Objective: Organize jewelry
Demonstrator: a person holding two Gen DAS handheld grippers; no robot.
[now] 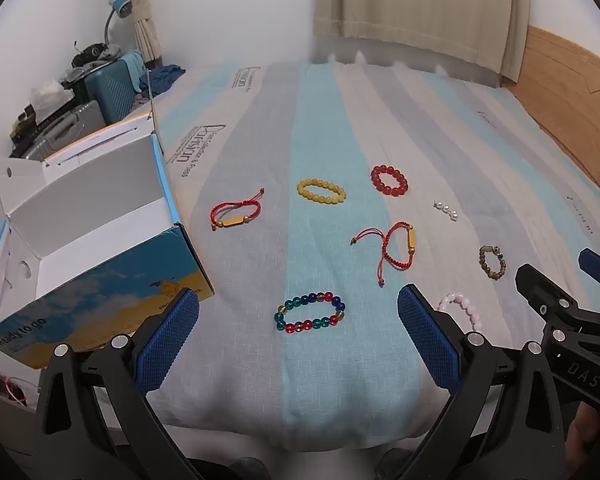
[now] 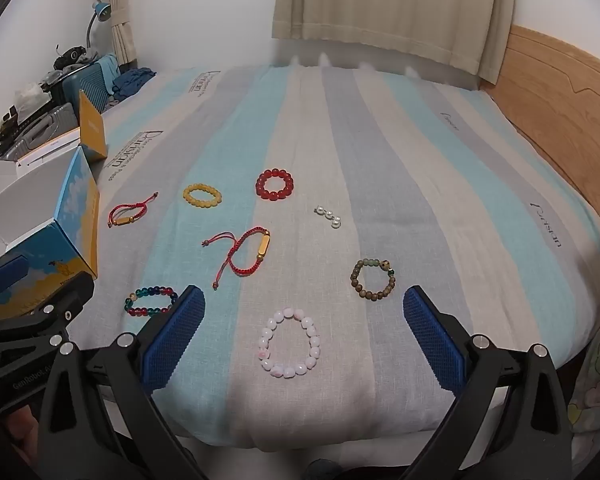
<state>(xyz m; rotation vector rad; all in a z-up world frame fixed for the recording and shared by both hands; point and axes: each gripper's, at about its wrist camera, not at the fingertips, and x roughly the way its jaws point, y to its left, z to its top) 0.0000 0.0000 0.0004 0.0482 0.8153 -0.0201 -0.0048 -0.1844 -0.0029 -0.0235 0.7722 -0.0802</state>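
Several bracelets lie on a striped bedspread [image 1: 324, 368]. My left gripper [image 1: 298, 320] is open and empty, straddling a multicolour bead bracelet [image 1: 309, 312] [image 2: 151, 301]. My right gripper [image 2: 304, 320] is open and empty, around a pink bead bracelet [image 2: 289, 342] [image 1: 462, 309]. Farther out lie a red cord bracelet [image 1: 396, 250] [image 2: 244, 250], a second red cord bracelet [image 1: 235, 213] [image 2: 129, 212], a yellow bead bracelet [image 1: 321, 191] [image 2: 202, 194], a red bead bracelet [image 1: 389, 179] [image 2: 274, 184], white pearls [image 1: 446, 210] [image 2: 329, 215] and a brown bead bracelet [image 1: 492, 262] [image 2: 373, 279]. An open box [image 1: 96, 240] [image 2: 48, 220] stands at left.
A wooden headboard [image 2: 560, 100] runs along the right. Curtains [image 2: 380, 8] hang behind the bed. Suitcases [image 1: 108, 88] and a blue desk lamp [image 1: 120, 8] stand at the far left. The right gripper's body [image 1: 560, 320] shows at the right edge of the left wrist view.
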